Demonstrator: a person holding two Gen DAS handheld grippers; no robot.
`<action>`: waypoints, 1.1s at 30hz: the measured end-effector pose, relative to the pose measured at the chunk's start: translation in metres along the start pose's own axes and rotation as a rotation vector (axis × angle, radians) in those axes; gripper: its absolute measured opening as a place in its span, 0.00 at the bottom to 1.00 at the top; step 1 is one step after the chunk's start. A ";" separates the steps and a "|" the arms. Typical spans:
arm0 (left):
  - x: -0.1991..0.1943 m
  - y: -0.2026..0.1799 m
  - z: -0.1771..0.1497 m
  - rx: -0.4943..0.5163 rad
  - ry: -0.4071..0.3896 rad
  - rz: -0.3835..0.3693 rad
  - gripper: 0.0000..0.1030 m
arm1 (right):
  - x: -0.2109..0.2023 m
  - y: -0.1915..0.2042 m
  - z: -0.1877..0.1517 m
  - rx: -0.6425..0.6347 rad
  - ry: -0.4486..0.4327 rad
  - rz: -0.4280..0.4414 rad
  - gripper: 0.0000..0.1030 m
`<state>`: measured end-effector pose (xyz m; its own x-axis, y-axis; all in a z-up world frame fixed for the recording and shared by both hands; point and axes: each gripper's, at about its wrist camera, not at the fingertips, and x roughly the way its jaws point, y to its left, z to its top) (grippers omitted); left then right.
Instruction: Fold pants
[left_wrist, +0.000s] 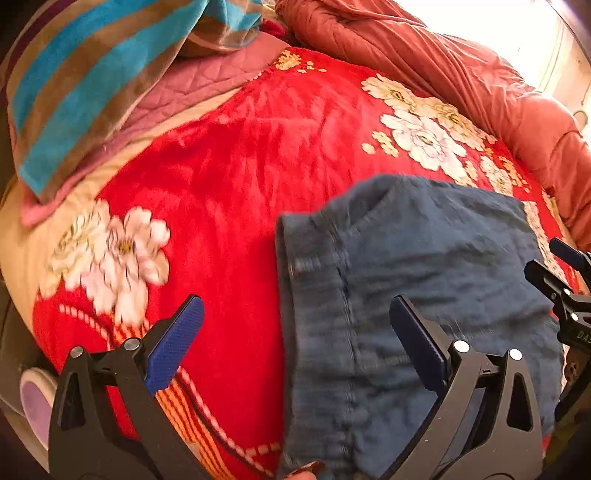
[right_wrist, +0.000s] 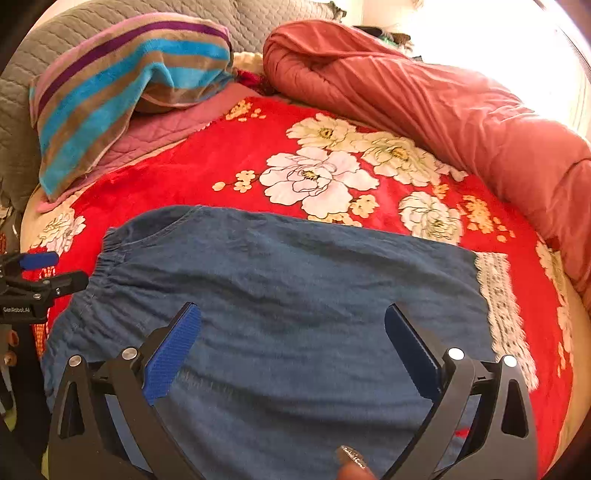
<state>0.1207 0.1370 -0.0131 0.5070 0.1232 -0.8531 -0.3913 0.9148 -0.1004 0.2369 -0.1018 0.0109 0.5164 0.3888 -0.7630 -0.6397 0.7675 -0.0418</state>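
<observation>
- Pants (right_wrist: 280, 295): blue denim, lying flat on red floral blanket (right_wrist: 221, 158), mid-bed; elastic waistband (right_wrist: 110, 251) at left end, lace hem (right_wrist: 498, 306) at right. Looks already doubled leg-on-leg; judged ready for a crosswise fold.
- Right gripper (right_wrist: 293, 332): above pants' middle, jaws spread wide, nothing held. Prob. placed to pick a fold line.
- Left gripper (left_wrist: 295, 325): over pants' waistband end, straddling the edge (left_wrist: 288, 295); jaws released, empty. Likely staged to pinch the band.
- Beyond pants: striped towel (right_wrist: 110, 85) at far left, pink quilt (right_wrist: 424, 96) bunched far right, both well apart, no obstruction.
</observation>
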 end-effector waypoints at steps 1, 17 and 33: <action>0.004 0.001 0.005 0.001 0.005 0.001 0.92 | 0.005 0.000 0.003 0.000 0.007 0.003 0.96; 0.058 0.005 0.042 0.041 0.052 -0.087 0.92 | 0.082 -0.008 0.052 -0.153 0.088 0.053 0.96; 0.034 -0.012 0.034 0.154 -0.110 -0.112 0.30 | 0.118 0.018 0.067 -0.358 0.110 0.062 0.96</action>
<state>0.1685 0.1428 -0.0232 0.6251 0.0510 -0.7789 -0.2100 0.9721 -0.1049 0.3239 -0.0079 -0.0370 0.4187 0.3570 -0.8350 -0.8362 0.5103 -0.2012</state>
